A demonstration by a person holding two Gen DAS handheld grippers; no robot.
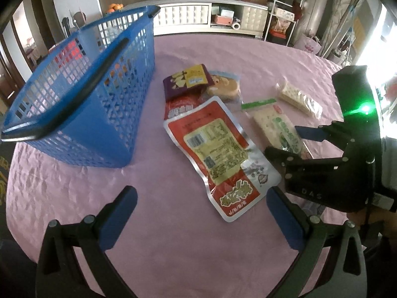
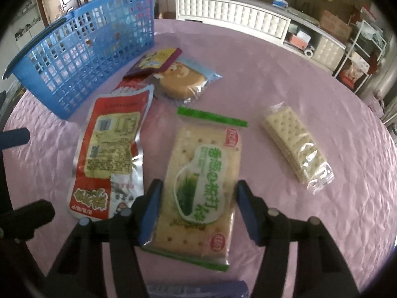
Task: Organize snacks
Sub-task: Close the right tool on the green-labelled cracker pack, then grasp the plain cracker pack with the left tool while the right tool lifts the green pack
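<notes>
- Blue pads of the right claw (image 2: pixel 198 208) stand on both sides of the green cracker pack (image 2: pixel 198 186); the left pad touches its edge, the right pad is just apart, so it is not clamped.
- No earlier view is given, so I say nothing of motion.
- The left claw (image 1: pixel 201 213) hangs with jaws wide apart over the pink counter (image 1: pixel 173 248), holding nothing.
- Just beside the cracker pack lies a red pouch (image 2: pixel 111 154); a clear cracker sleeve (image 2: pixel 295 146) lies apart on the other side.
- Farther, a round cake packet (image 2: pixel 183 82) and a purple packet (image 2: pixel 156 62) touch each other, near the blue basket (image 2: pixel 82 49).
</notes>
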